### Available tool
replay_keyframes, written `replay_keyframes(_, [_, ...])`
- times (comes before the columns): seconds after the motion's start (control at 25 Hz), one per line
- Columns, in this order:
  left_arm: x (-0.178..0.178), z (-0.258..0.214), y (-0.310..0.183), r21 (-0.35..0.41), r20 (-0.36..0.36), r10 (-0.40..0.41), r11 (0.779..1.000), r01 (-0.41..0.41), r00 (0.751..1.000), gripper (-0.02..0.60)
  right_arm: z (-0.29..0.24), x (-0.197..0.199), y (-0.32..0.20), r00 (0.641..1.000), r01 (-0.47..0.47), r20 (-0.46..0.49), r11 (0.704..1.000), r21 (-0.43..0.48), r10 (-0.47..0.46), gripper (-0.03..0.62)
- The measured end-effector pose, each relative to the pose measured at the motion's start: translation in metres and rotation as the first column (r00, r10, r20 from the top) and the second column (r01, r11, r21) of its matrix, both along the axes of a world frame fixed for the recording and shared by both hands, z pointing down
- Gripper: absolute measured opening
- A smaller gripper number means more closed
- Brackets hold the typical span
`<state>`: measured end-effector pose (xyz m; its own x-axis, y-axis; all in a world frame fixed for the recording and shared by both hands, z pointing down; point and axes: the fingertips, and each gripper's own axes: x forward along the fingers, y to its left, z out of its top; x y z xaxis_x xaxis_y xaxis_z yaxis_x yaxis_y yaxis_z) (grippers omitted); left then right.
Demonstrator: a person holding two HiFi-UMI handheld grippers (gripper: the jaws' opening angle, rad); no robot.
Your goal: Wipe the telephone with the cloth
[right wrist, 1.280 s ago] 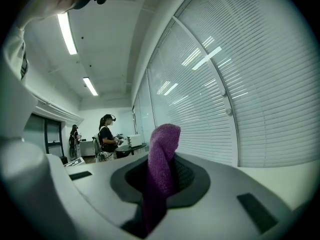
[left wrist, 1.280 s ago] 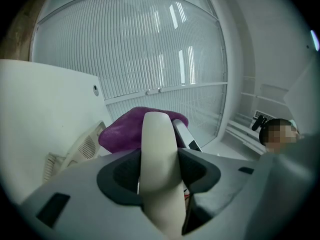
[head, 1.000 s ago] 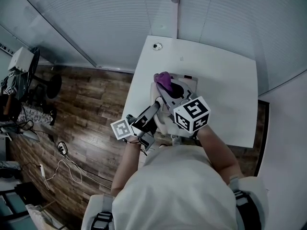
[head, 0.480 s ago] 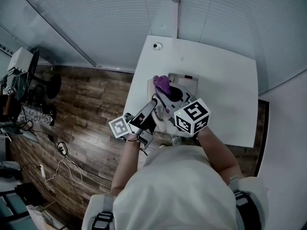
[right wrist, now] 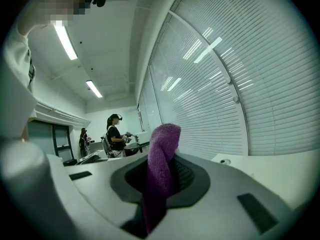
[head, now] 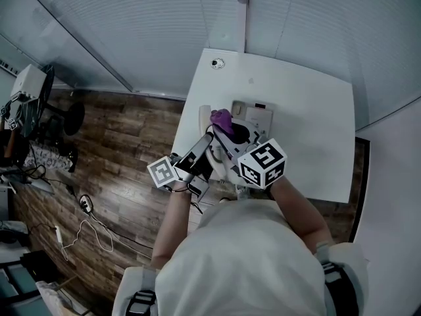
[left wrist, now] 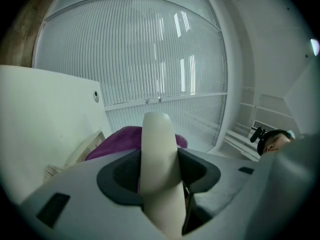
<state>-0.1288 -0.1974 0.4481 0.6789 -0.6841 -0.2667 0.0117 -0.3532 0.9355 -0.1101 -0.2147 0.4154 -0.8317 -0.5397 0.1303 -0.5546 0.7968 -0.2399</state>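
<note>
Left gripper [left wrist: 159, 181] is clamped on the smooth white plastic telephone handset [left wrist: 157, 139], probably holding it up for rubbing. Right gripper [right wrist: 161, 184] pinches the fuzzy purple knit cloth [right wrist: 162, 154] just beside it. The pale telephone base [head: 255, 115] sits mid-frame on the white rectangular table [head: 309, 130], near its left edge, with plenty of bare room on the right

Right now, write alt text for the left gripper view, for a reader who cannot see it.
The left gripper is shut on a cream telephone handset that sticks out between its jaws. A purple cloth shows just behind the handset, with a white table at left and window blinds beyond.
</note>
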Motion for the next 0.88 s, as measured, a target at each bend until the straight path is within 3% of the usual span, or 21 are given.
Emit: replay_keyframes(0.88, [-0.003, -0.008, -0.006, 0.026, -0.008, 0.009, 1.000, -0.009, 1.000, 0.222, 0.024, -0.015, 0.025, 0.993, 0.097, -0.063, 0.994, -0.046, -0.100, 0.060])
